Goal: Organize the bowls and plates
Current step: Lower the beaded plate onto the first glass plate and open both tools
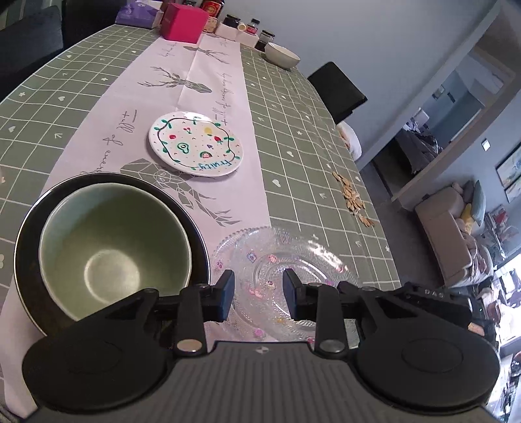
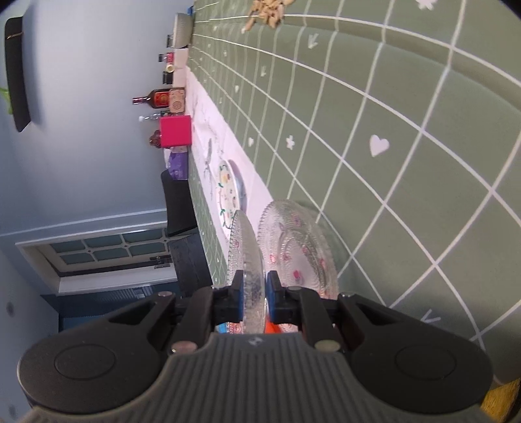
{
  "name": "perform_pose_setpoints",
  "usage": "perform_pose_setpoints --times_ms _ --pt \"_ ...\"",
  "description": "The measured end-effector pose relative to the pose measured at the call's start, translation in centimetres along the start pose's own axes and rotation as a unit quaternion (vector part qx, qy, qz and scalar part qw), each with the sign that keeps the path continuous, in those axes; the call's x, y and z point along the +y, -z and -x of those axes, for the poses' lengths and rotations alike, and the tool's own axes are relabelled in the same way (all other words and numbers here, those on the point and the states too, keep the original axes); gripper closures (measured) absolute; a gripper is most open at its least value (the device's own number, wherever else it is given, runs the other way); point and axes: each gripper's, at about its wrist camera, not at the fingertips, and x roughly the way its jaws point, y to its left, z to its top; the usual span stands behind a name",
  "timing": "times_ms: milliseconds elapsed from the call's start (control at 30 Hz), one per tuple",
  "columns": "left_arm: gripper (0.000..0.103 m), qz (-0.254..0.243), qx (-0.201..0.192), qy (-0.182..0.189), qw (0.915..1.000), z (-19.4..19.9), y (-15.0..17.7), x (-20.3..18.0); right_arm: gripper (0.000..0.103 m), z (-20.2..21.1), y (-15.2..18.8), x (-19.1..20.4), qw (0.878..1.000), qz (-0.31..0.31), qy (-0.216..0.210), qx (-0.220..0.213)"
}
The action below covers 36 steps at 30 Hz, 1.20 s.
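Observation:
In the left wrist view a green bowl [image 1: 110,257] sits inside a black plate [image 1: 29,227] at the near left. A clear glass plate [image 1: 286,257] lies beside it on the table. My left gripper [image 1: 259,294] is open and empty just above that glass plate's near side. A white fruit-painted plate [image 1: 195,143] lies further along the white runner. A white bowl [image 1: 281,55] stands at the far end. In the right wrist view my right gripper [image 2: 254,288] is rolled sideways and shut on the rim of a second clear glass plate [image 2: 244,247], held over another glass plate [image 2: 296,247].
The table has a green checked cloth [image 1: 293,130] with a white runner. Scattered seeds [image 1: 353,198] lie near the right edge. A pink box [image 1: 184,21], jars and bottles stand at the far end. A black chair [image 1: 337,89] stands beside the table's right edge.

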Motion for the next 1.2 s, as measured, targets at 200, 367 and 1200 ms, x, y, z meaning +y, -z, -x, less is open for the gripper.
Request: perform_pose_setpoints --times_ms 200,367,1200 --pt "0.067 -0.024 -0.046 -0.008 0.9986 2.1 0.0 -0.9 0.087 -1.0 0.3 0.1 1.000 0.009 0.020 -0.008" --pt "0.067 -0.046 -0.063 -0.022 0.9967 2.5 0.0 -1.5 0.088 -1.6 0.7 0.7 0.999 0.036 0.036 -0.018" --pt "0.067 -0.052 -0.080 -0.092 0.9912 4.1 -0.1 0.4 0.086 -4.6 6.0 7.5 0.892 0.304 0.287 -0.173"
